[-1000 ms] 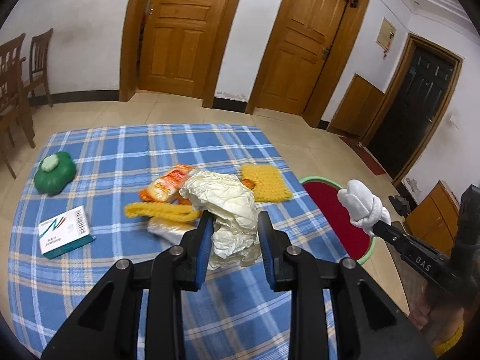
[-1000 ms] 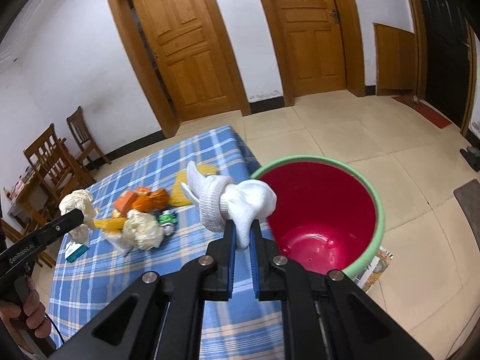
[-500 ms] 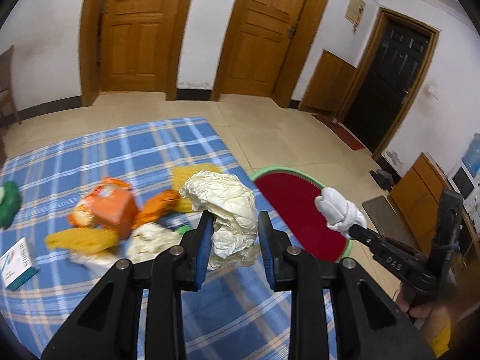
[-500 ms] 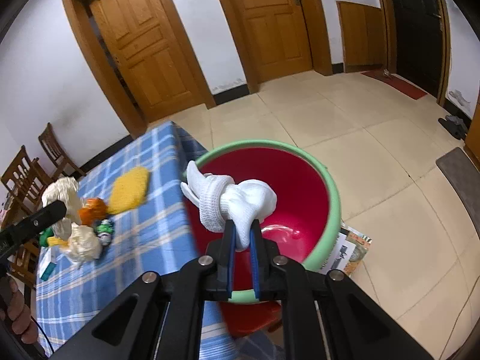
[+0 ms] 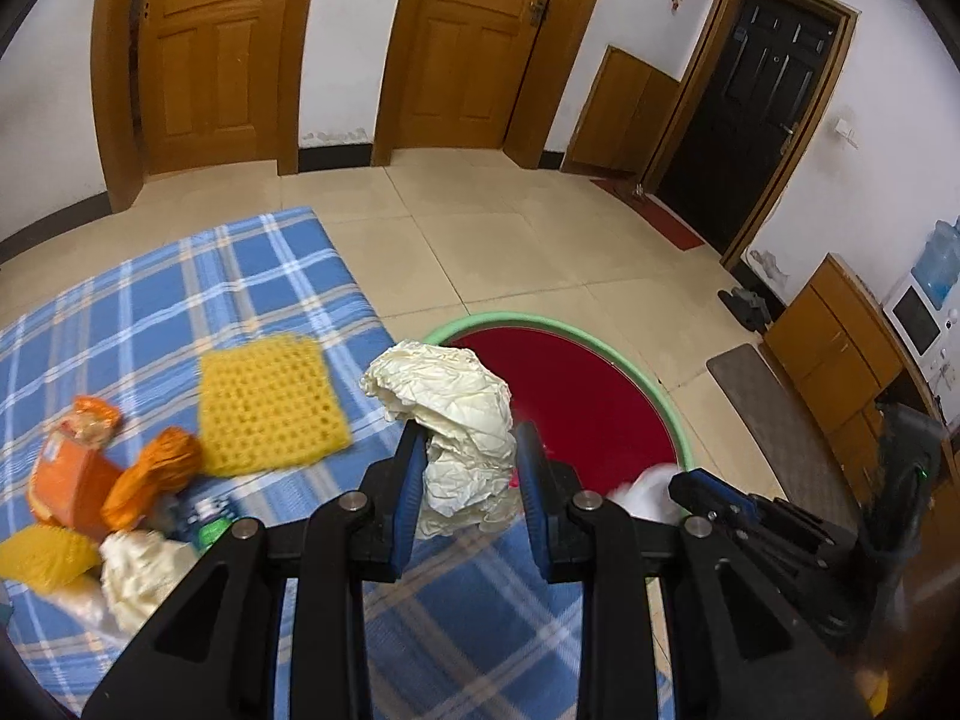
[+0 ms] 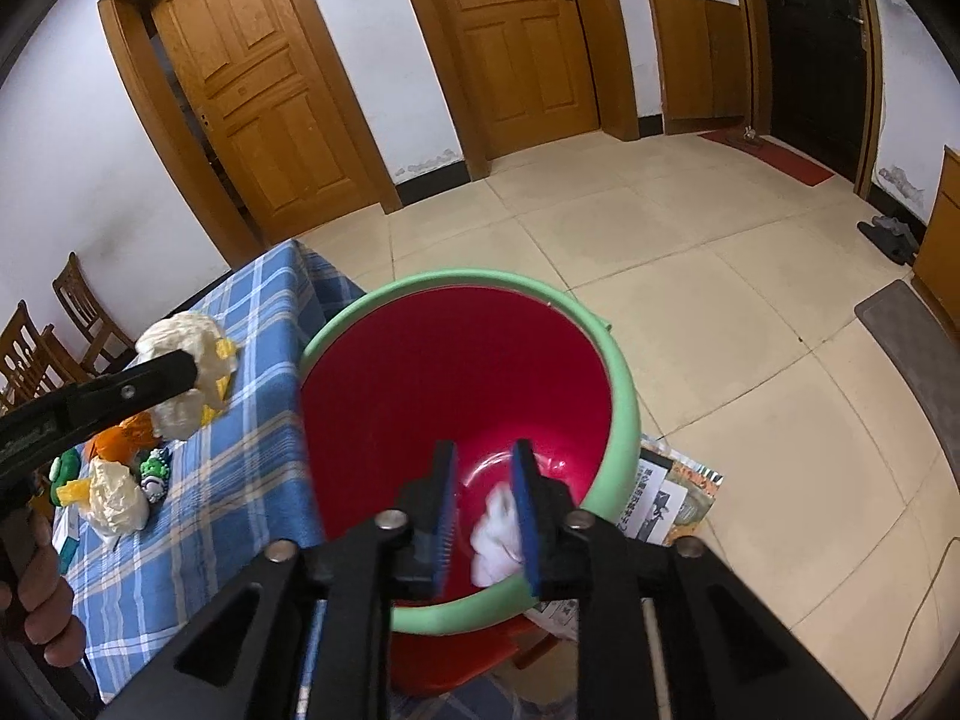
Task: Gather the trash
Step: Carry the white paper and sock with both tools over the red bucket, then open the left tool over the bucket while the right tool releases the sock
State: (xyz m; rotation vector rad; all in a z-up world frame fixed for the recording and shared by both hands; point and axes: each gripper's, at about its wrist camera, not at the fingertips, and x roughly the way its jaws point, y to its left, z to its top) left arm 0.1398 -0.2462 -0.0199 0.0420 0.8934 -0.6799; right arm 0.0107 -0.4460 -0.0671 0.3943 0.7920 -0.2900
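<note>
My left gripper (image 5: 465, 468) is shut on a crumpled cream paper wad (image 5: 450, 414), held above the table's right edge beside the red bin with a green rim (image 5: 606, 348). It also shows in the right wrist view (image 6: 186, 372). My right gripper (image 6: 483, 480) is open over the red bin (image 6: 621, 372). A white sock wad (image 6: 495, 534) is falling inside the bin below its jaws. In the left wrist view the right gripper (image 5: 690, 489) sits low right, with the white wad (image 5: 645, 489) blurred at its tip.
On the blue plaid tablecloth (image 5: 150, 312) lie a yellow mesh pad (image 5: 270, 405), orange wrappers (image 5: 102, 474), another cream wad (image 5: 141, 570) and a yellow piece (image 5: 42, 555). Newspaper (image 6: 666, 492) lies on the tiled floor by the bin. Wooden chairs (image 6: 60, 330) stand far left.
My right gripper has opened and let go of the white sock wad, which drops into the bin. My left gripper has carried the paper wad rightward toward the bin.
</note>
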